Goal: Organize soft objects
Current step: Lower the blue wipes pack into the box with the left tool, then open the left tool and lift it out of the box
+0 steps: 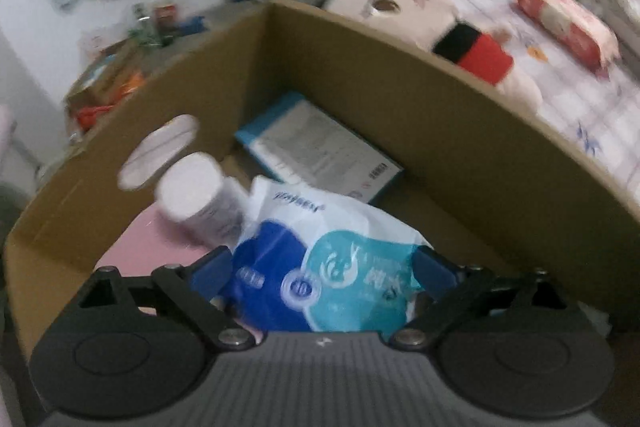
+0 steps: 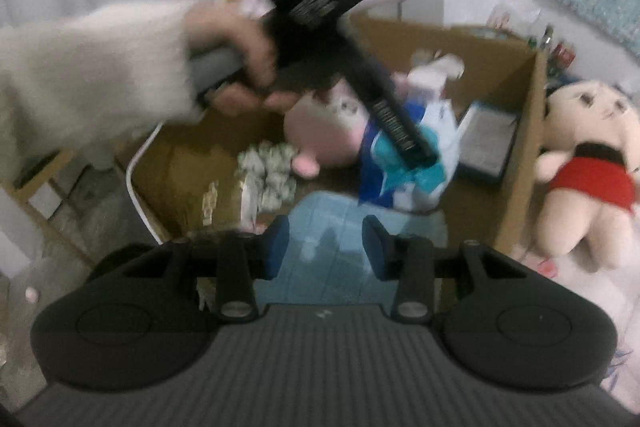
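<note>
Left gripper wide round tissue pack; cardboard box behind

Print on the blue-and-white packet blurred beyond reading, pink plush partly behind the left claw

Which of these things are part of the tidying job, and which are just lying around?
Part of the job: cardboard box, blue-and-white soft pack, pink plush, cream doll in red, red-and-white soft pack.

Just lying about: white bottle, blue booklet, shelf clutter.
</note>
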The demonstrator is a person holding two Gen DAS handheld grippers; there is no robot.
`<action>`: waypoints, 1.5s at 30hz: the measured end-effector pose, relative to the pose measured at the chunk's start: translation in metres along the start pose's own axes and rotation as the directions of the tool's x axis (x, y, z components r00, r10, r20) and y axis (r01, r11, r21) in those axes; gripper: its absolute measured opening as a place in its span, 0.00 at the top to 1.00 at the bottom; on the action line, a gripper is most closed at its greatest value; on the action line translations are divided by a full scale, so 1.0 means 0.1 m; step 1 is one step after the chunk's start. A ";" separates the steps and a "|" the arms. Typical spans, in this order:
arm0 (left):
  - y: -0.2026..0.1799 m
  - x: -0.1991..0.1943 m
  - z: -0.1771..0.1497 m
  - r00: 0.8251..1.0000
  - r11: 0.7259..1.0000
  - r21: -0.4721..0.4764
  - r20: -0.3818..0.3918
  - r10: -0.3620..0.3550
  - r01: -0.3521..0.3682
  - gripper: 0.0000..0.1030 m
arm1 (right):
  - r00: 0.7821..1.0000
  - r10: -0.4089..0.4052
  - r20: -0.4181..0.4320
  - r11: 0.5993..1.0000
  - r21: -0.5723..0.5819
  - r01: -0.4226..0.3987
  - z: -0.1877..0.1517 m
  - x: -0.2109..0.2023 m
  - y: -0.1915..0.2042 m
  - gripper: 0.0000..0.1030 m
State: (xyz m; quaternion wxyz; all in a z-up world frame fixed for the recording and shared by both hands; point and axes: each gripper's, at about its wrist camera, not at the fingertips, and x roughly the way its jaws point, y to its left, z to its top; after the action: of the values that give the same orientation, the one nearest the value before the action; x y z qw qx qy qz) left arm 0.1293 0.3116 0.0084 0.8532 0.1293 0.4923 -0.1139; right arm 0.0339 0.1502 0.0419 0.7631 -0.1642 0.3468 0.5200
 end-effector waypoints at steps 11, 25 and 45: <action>-0.07 0.26 -0.08 0.977 0.953 0.216 -0.030 -0.211 0.213 0.11 | 0.996 0.087 -0.027 0.996 0.037 -0.086 -0.03 0.17 -0.02 0.62; -0.18 -0.37 -0.20 0.996 0.986 0.169 0.091 -0.020 0.005 0.12 | 0.997 0.072 -0.040 0.995 0.067 -0.070 -0.06 0.10 0.01 0.62; -0.07 -0.63 -1.01 0.965 0.968 -0.235 -0.224 -0.137 0.083 0.70 | 0.993 0.089 -0.080 0.990 0.116 -0.079 -0.03 0.22 -0.02 0.61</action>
State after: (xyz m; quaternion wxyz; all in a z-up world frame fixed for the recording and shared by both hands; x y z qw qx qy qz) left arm 0.0140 0.3424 0.0140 0.7894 0.0174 0.6072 -0.0886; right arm 0.0389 0.1624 0.0242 0.7331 -0.1279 0.4144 0.5238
